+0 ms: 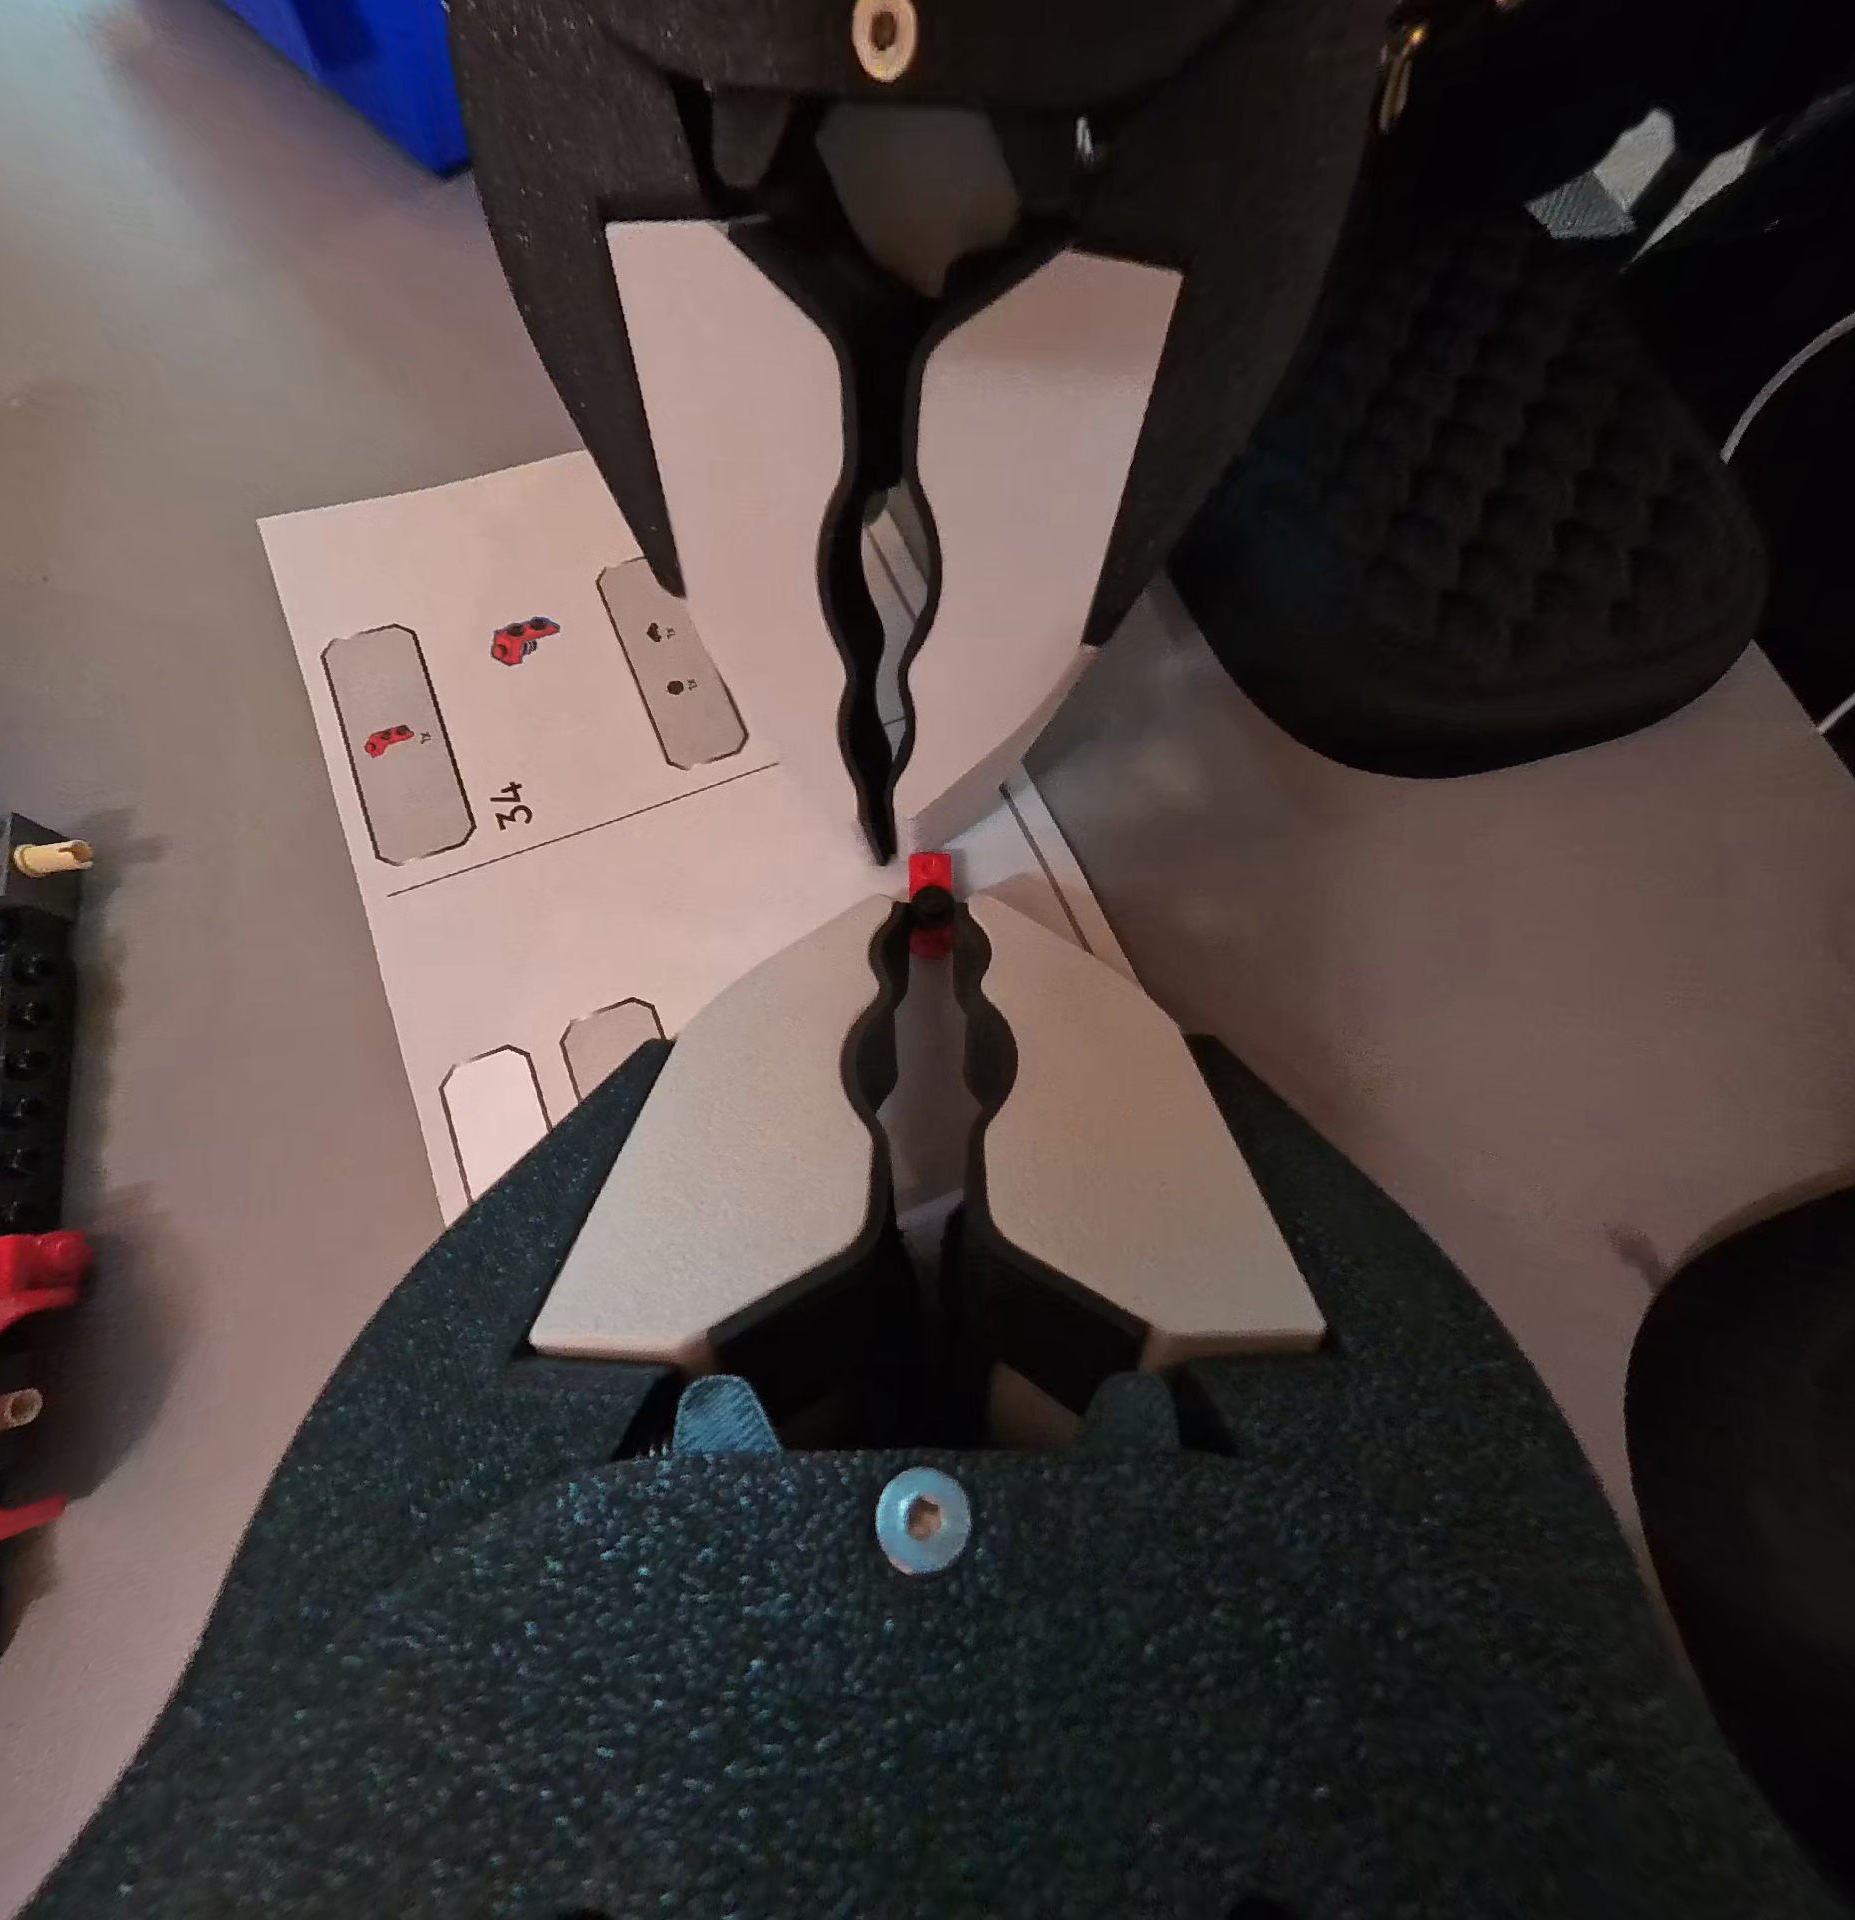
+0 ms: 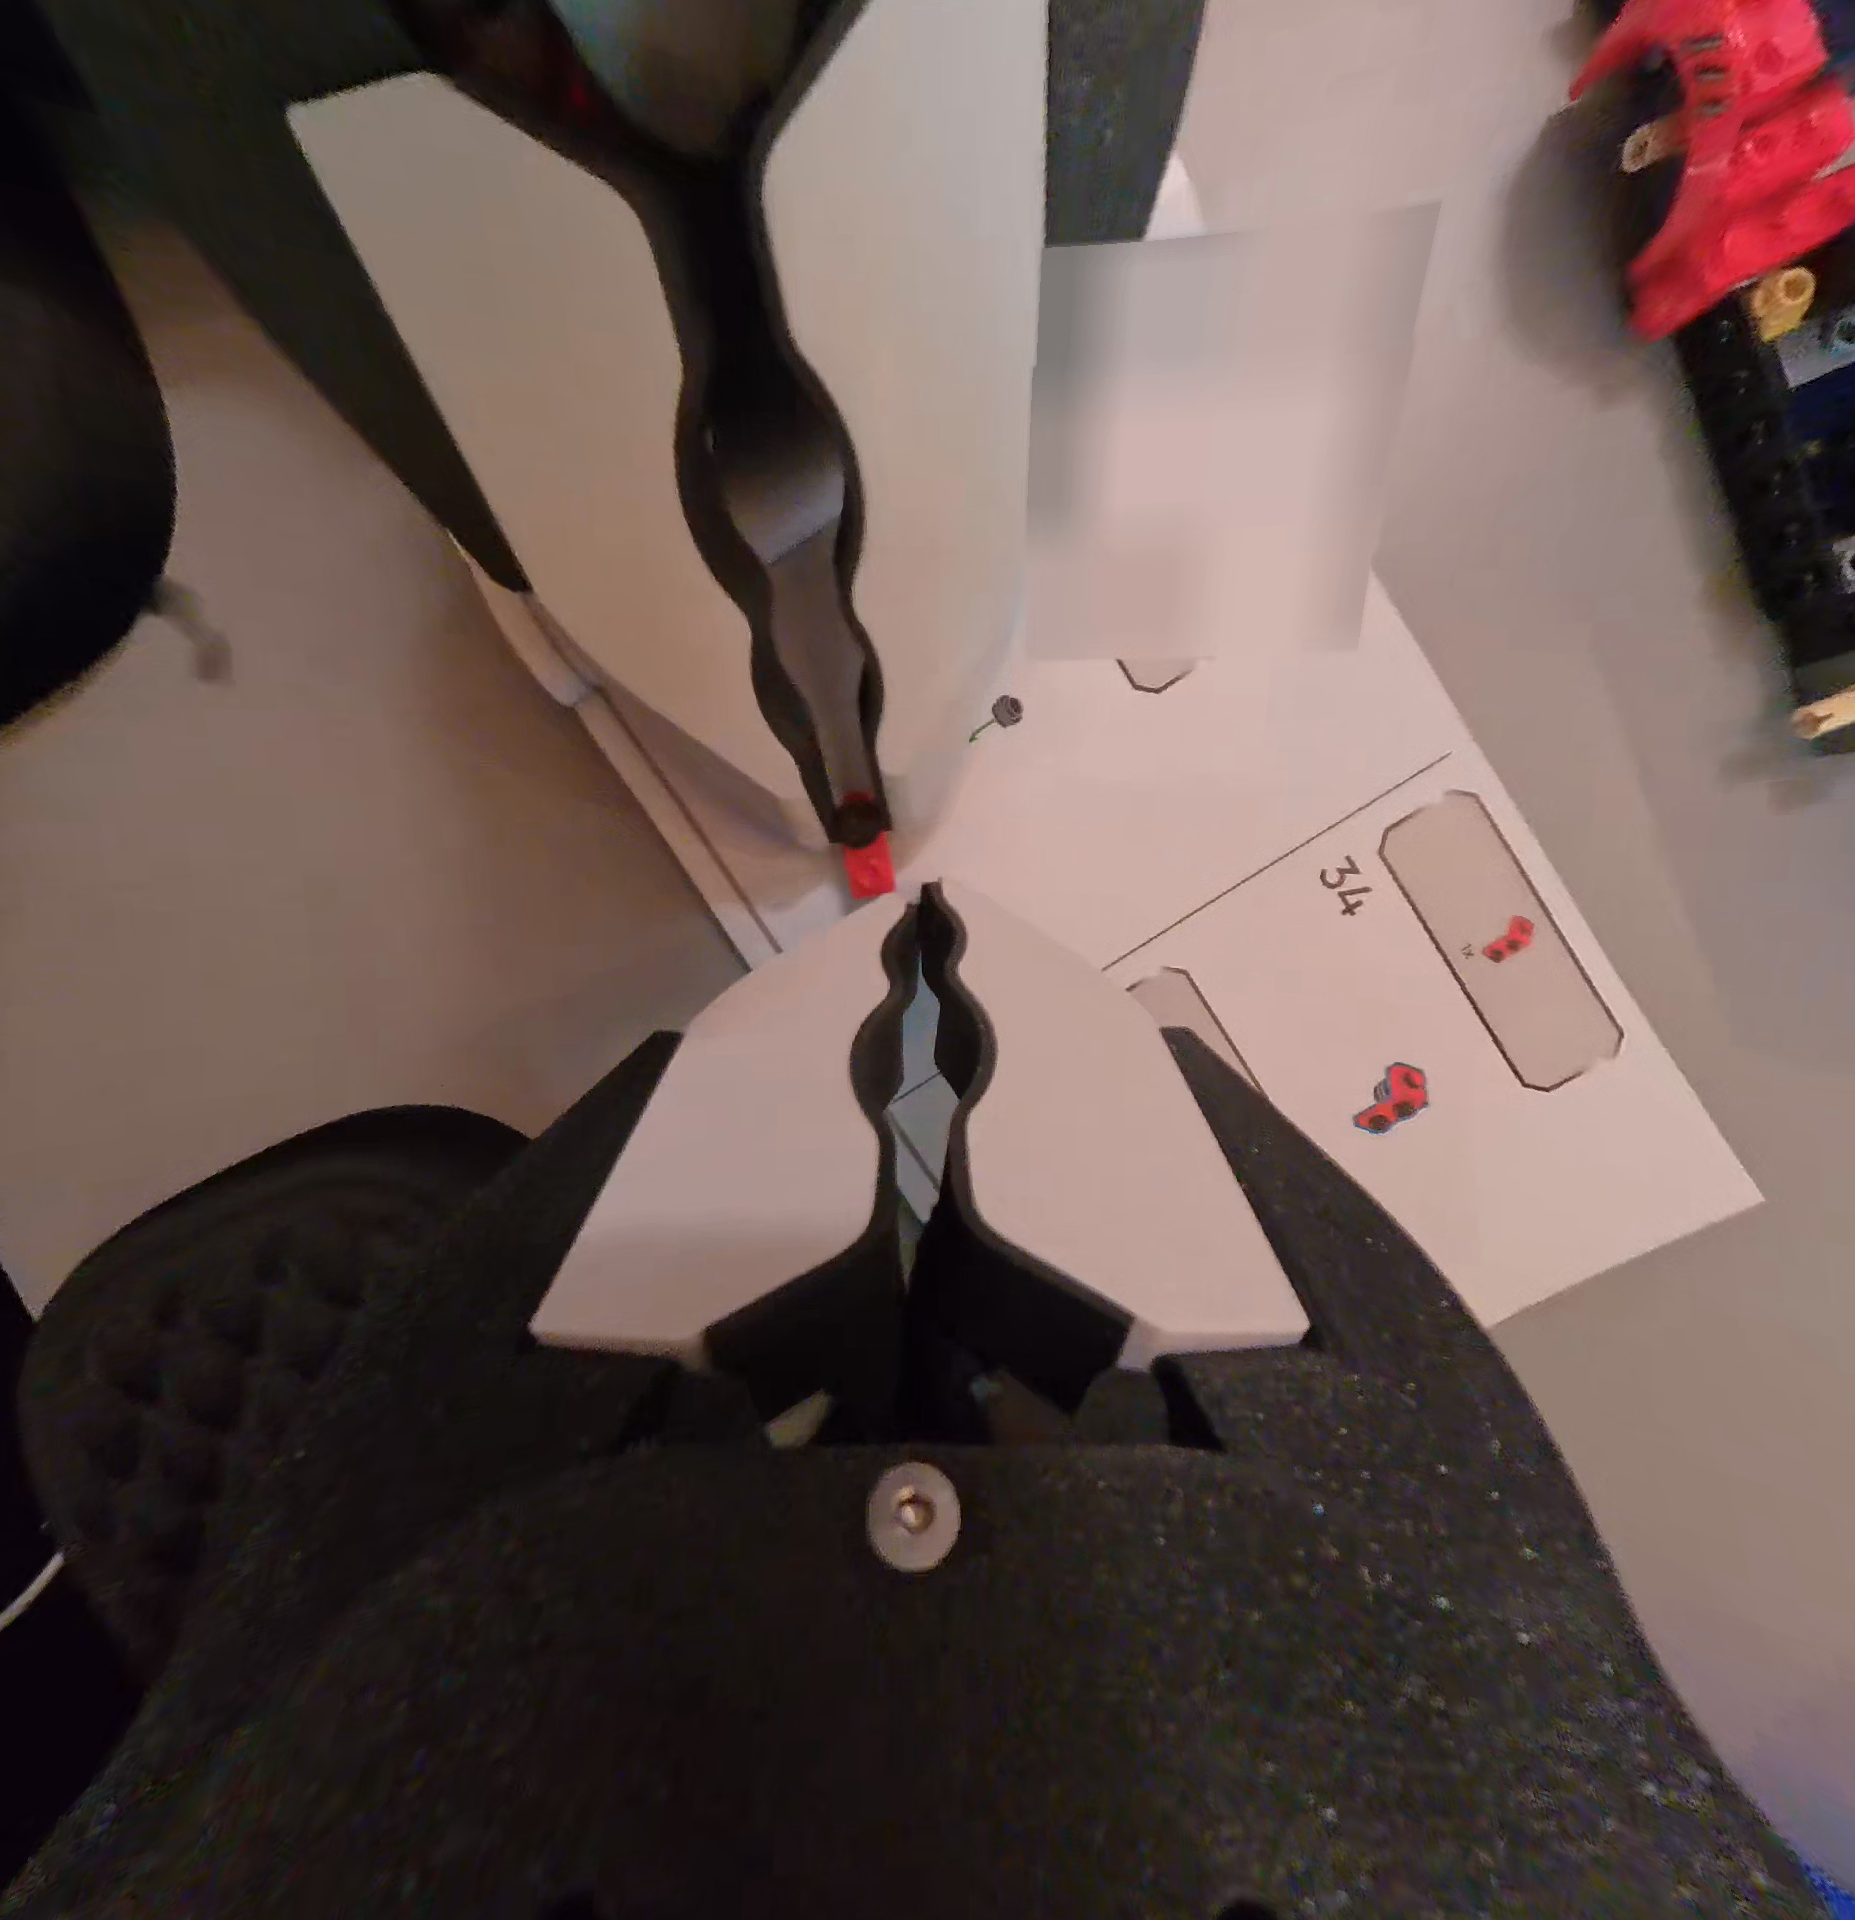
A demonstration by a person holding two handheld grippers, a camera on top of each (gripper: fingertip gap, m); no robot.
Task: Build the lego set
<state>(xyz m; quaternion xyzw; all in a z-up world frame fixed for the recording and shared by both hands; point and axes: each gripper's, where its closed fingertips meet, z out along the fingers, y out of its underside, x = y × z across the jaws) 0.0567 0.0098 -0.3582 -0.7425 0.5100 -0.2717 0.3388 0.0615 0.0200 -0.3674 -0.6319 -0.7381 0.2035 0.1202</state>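
My left gripper point(image 1: 928, 925) is shut on a small red lego piece point(image 1: 930, 871) with a small black round piece point(image 1: 930, 909) on it, held just above the instruction sheet point(image 1: 466, 582). My right gripper point(image 2: 931, 899) is shut with nothing visible between its tips, which sit right beside the red piece point(image 2: 871, 871). In the left wrist view the right gripper point(image 1: 887, 847) comes in from the top. In the right wrist view the left gripper point(image 2: 856, 826) comes in from the top with the black piece point(image 2: 856, 814) at its tips.
The partly built black and red model point(image 1: 19, 1039) lies at the left edge, and at the top right in the right wrist view point(image 2: 1796, 416). A blue bin point(image 1: 383, 83) stands far left. A black knitted glove point(image 1: 1474, 499) holds the right gripper. A dark round object point(image 1: 1785, 1455) sits nearby. The tips of both grippers are at nearly the same place.
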